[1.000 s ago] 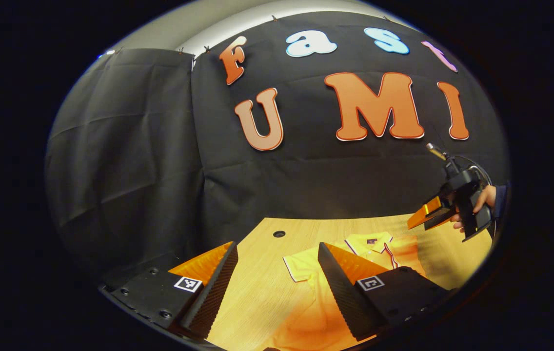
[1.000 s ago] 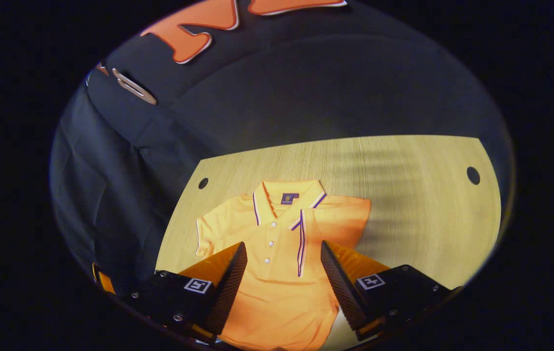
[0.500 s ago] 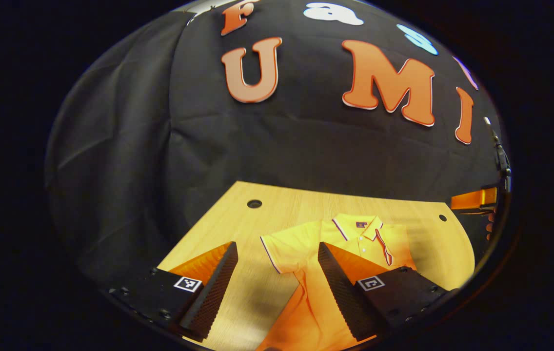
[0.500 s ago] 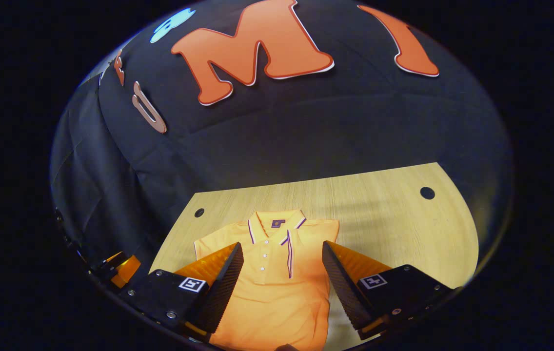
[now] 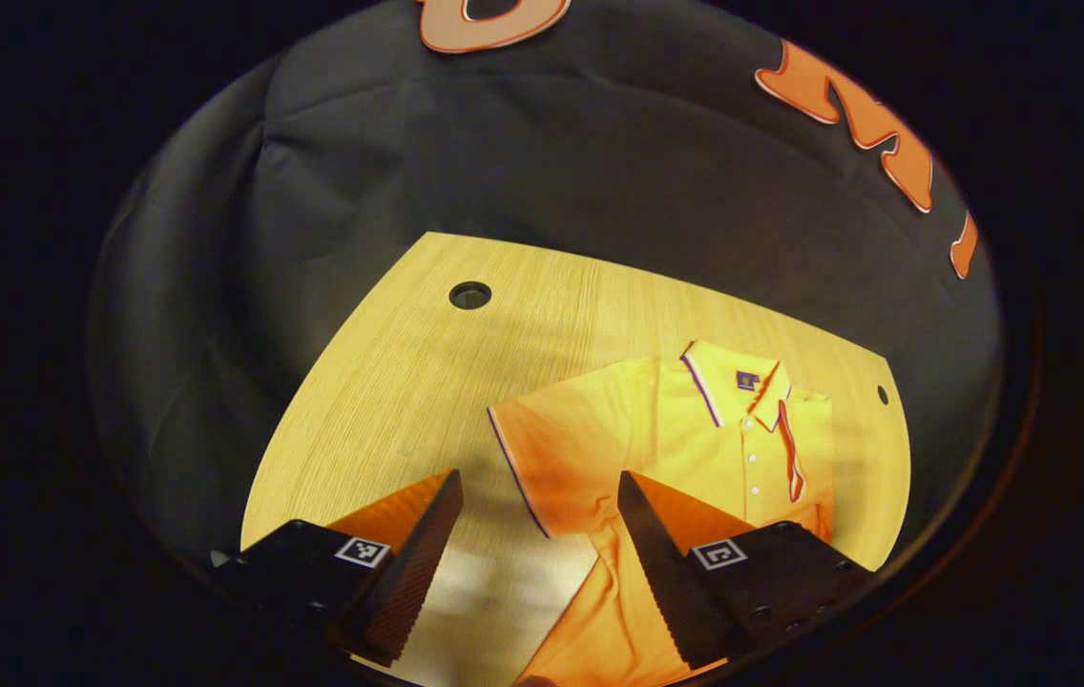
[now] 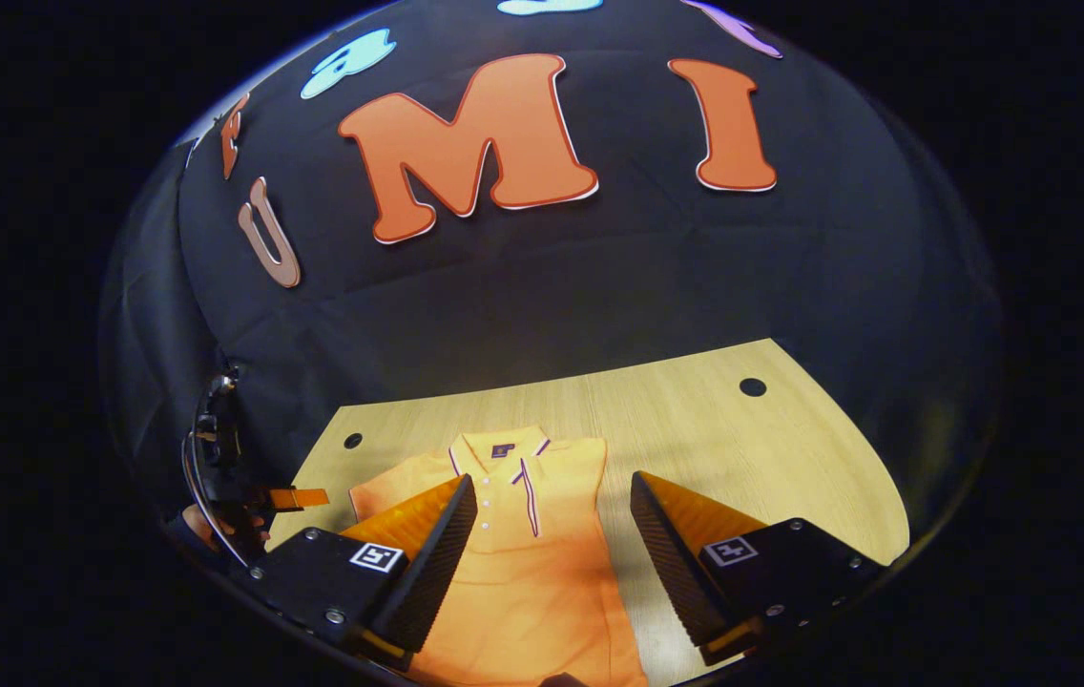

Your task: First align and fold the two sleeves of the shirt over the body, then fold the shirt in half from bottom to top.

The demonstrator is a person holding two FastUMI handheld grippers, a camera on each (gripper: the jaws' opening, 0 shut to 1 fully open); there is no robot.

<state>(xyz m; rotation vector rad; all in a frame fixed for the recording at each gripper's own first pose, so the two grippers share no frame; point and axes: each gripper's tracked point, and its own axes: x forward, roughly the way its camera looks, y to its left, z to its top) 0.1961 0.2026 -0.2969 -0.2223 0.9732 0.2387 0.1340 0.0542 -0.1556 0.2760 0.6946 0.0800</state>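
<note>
An orange polo shirt is laid flat on the wooden table, collar toward the booth wall. The left gripper is held released above the outspread sleeve (one sleeve is already folded over the body). The right gripper is likewise held open above the shirt, nothing being grasped.

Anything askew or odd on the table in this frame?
Nothing damaged or spilled. The shirt lies lopsided: one sleeve still spreads out on the table, while its other side is already folded in. Both grippers are open and hold nothing.
</note>
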